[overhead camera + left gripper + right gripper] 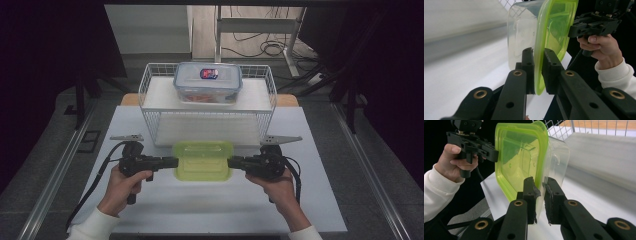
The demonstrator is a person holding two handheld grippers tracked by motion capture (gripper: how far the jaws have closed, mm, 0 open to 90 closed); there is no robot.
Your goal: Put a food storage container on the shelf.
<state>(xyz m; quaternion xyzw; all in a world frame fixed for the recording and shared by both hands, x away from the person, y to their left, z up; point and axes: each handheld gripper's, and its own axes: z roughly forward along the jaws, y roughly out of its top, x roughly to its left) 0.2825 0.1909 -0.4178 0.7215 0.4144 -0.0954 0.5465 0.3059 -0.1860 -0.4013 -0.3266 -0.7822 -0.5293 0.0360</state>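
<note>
A white table top point(215, 210) stands on a grey floor, with dark curtains to either side and loose cables on the floor behind. At the far part of the table sits a white wire basket point(150, 82), and on its upper shelf rests a clear lidded box point(207, 82) with a red-and-blue label on the lid and orange contents.

In front of the basket, a clear container with a green lid point(202, 160) is held between the two grippers (one at each short end). It sits just beside the basket's front wall.

The left gripper point(172, 161) is clamped on the left edge of the lid: in the left gripper view, its two pads point(551, 67) press on the green rim from both sides, with the clear body point(520, 37) lying to one side of the rim.

The right gripper point(232, 162) is clamped on the right edge in the same way; in the right gripper view the rim passes between the closed jaws. Each gripper is carried in a hand point(120, 187) wearing a white sleeve.
</note>
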